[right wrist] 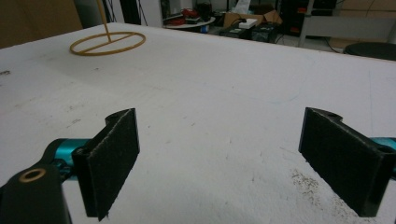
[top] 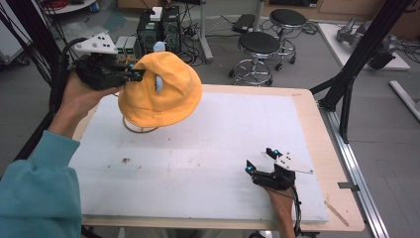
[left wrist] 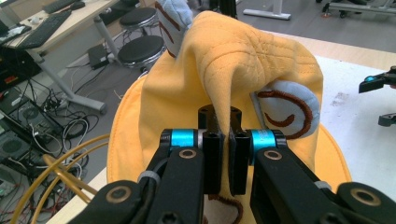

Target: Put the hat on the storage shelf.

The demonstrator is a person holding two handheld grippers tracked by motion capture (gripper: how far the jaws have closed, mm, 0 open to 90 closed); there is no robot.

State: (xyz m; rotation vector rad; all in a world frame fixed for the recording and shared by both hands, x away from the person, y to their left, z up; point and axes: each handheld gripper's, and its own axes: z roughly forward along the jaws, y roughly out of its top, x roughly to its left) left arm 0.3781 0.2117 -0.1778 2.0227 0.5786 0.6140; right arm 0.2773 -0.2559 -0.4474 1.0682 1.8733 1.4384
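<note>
A wooden counter (top: pixel 317 148) with a white mat (top: pixel 198 148) on top stands on a grey floor (top: pixel 391 114). Beyond its far edge are two black round stools (top: pixel 259 43) on chrome bases, computer towers (top: pixel 158 29) with tangled cables (top: pixel 195 39), and a black frame leg (top: pixel 366 44) rising at the right beside a metal rail (top: pixel 359 178) that runs along the counter. In the left gripper view, a desk (left wrist: pixel 70 18) with a keyboard (left wrist: pixel 44 29) stands at the left above more cables on the floor.
</note>
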